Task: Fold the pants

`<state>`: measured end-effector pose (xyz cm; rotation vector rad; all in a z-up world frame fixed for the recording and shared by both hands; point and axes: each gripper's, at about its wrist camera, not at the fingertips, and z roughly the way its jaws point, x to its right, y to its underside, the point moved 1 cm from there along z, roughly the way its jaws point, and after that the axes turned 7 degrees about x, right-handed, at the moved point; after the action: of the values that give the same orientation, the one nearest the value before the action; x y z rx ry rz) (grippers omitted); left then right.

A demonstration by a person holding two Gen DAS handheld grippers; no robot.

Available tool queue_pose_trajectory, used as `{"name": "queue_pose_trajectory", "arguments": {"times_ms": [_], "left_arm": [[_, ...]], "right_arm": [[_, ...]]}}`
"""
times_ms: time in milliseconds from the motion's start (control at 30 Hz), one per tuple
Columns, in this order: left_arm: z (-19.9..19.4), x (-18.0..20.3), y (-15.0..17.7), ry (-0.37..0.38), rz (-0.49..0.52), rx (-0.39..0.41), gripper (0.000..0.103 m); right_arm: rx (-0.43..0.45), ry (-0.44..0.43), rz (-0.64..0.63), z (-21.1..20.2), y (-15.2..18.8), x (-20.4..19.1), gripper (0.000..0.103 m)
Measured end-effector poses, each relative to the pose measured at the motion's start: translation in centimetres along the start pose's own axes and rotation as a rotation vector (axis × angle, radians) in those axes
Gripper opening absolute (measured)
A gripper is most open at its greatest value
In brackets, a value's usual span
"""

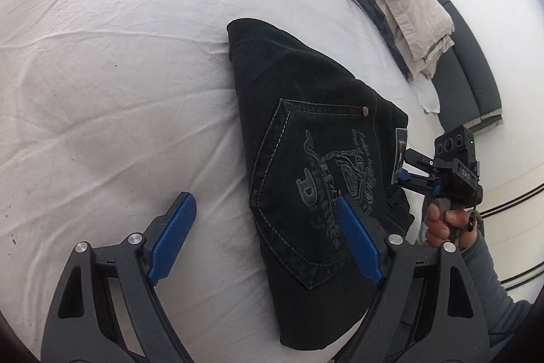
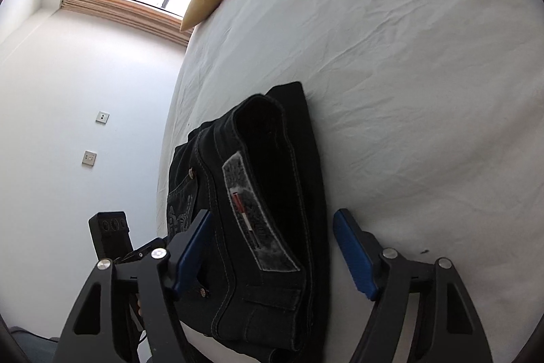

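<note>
Fingers spread, pants pocket embroidery, waistband patch

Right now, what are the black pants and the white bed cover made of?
The black pants look like denim: thick matte cloth, pale stitching, a metal rivet, a stitched pocket design. The white bed cover looks like thin woven cotton, matte with fine creases; the exact fibre can't be told.

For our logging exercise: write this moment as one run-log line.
black jeans: folded on white bed sheet | left gripper: open | right gripper: open, at waistband
</note>
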<state>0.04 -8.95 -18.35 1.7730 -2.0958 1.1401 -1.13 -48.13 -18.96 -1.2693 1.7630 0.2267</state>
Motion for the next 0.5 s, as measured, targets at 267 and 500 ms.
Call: {"name": "queue_pose_trajectory", "arguments": {"times_ms": [267, 500], "left_arm": [[1.6, 2.8, 0.1, -0.027, 0.035, -0.042, 0.029], [0.5, 5.3, -0.5, -0.049, 0.080, 0.002, 0.018]], "right_arm": [[-0.038, 0.069, -0.013, 1.5, 0.1, -0.7, 0.041], [0.007, 0.244, -0.213, 1.2, 0.7, -5.8, 0.021]]}}
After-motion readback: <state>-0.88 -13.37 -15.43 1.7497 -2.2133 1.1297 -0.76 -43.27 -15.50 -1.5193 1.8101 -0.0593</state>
